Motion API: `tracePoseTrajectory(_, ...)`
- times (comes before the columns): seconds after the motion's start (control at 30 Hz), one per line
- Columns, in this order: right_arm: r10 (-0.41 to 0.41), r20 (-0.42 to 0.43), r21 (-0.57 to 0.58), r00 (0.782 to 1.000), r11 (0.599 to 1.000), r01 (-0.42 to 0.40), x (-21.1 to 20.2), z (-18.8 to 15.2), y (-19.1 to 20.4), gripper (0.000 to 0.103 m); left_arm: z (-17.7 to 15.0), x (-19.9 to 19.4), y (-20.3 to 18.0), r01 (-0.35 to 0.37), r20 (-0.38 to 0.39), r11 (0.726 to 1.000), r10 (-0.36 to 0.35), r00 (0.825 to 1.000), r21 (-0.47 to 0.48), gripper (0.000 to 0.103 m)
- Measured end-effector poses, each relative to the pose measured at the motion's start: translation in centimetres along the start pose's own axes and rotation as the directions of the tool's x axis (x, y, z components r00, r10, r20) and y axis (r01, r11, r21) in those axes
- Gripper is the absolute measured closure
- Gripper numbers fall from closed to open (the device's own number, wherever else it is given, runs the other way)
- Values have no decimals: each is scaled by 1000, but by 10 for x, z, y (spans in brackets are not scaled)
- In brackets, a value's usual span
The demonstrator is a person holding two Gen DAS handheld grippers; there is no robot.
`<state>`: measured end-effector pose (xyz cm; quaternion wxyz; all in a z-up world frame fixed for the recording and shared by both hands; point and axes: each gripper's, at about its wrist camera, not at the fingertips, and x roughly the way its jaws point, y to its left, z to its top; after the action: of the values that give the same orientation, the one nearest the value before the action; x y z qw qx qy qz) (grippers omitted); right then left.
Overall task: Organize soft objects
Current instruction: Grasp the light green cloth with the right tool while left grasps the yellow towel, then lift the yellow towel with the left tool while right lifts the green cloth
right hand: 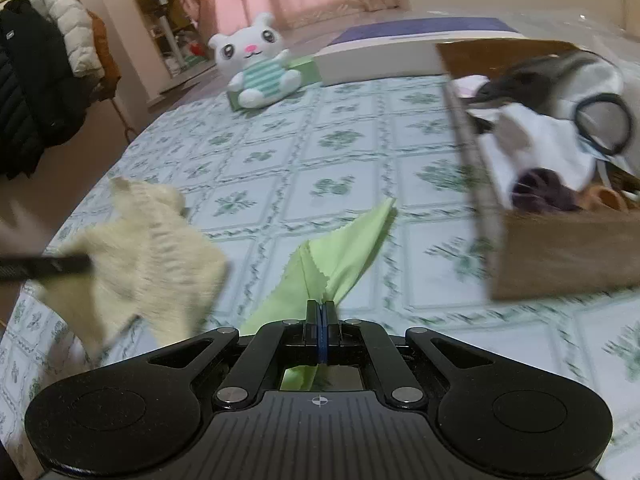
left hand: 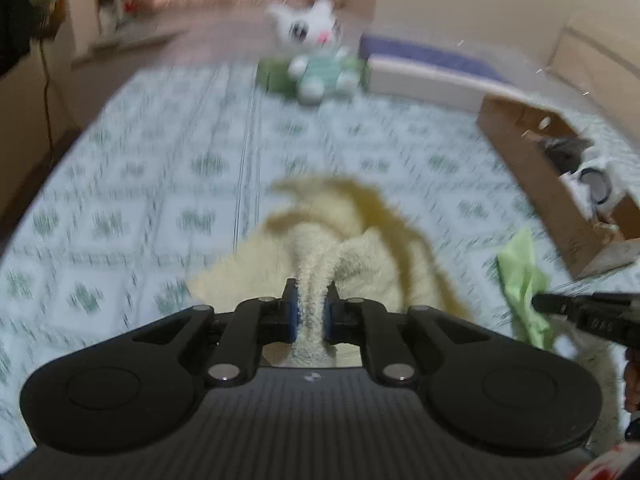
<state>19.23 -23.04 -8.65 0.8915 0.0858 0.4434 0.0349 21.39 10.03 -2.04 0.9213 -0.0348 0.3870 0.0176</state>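
Note:
My left gripper (left hand: 311, 312) is shut on a fluffy cream towel (left hand: 344, 236) and holds it above the bed; the towel also shows at the left of the right wrist view (right hand: 148, 248). My right gripper (right hand: 322, 320) is shut on a thin light-green cloth (right hand: 340, 252), which trails forward over the bedsheet; the cloth also shows at the right of the left wrist view (left hand: 522, 280). A brown cardboard box (right hand: 560, 256) to the right holds several soft items, white, grey and purple. A white plush bunny (right hand: 256, 68) sits at the far end of the bed.
The bed has a white sheet with green floral squares (right hand: 340, 140). A flat white and purple box (right hand: 400, 48) lies at the far edge beside a green box (right hand: 308, 70) behind the plush. Jackets (right hand: 40, 80) hang at the left.

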Motion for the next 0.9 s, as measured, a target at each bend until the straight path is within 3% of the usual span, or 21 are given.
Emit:
tracePoseTrajectory(0.2,-44,31,32,999,999,43,-22,-2,-15,103,29,-18,-26,160,77,986,-163,984,38,93)
tracePoseTrajectory(0.33,-56,61,32,997,998,54,-28,6,-18,103,31,16,-51,260,2,965,-260,966,35,92)
tracePoseTrajectory(0.53,-76,79,-1,994,997,76,-27,14,-18,103,22,71,-78,330,-78,944,-328,941,2,92)
tracePoseTrajectory(0.63,-84,78,-35,993,996,87,-21,17,-16,103,24,89,-89,333,-94,943,-330,939,20,90)
tracePoseTrajectory(0.8,-74,67,-50,995,996,77,-7,20,-15,103,24,108,-93,289,-116,954,-279,953,79,84)
tracePoseTrajectory(0.9,-67,61,-53,996,996,70,-2,20,-14,103,27,106,-91,262,-112,956,-248,962,135,72)
